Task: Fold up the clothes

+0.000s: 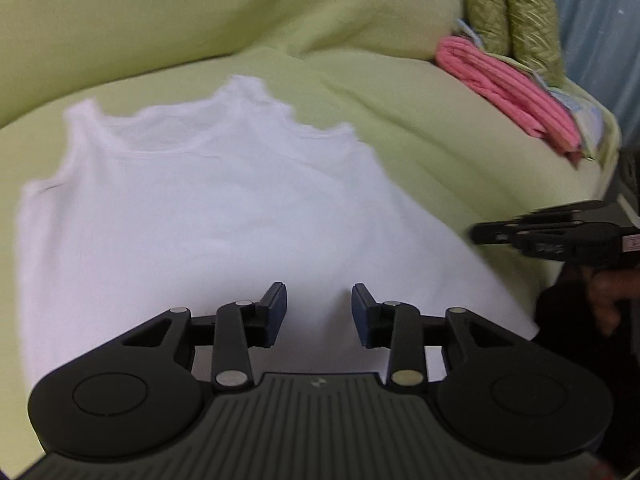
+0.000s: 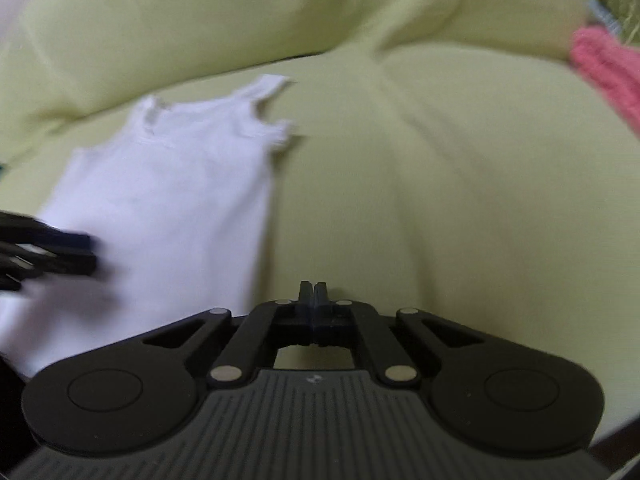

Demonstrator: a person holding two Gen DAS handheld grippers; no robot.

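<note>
White tank top [image 1: 224, 216] flat; pink clothes [image 1: 508, 96] well apart.

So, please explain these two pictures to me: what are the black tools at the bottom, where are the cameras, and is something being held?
Each black tool is a two-finger gripper held in a person's hand, with a camera that looks along its fingers. One picture is from the left gripper, open above a white sleeveless top lying flat on a green sofa. The other is from the right gripper, shut on nothing, over bare cushion beside the top. Folded pink clothing lies farther right. Nothing is held.
</note>
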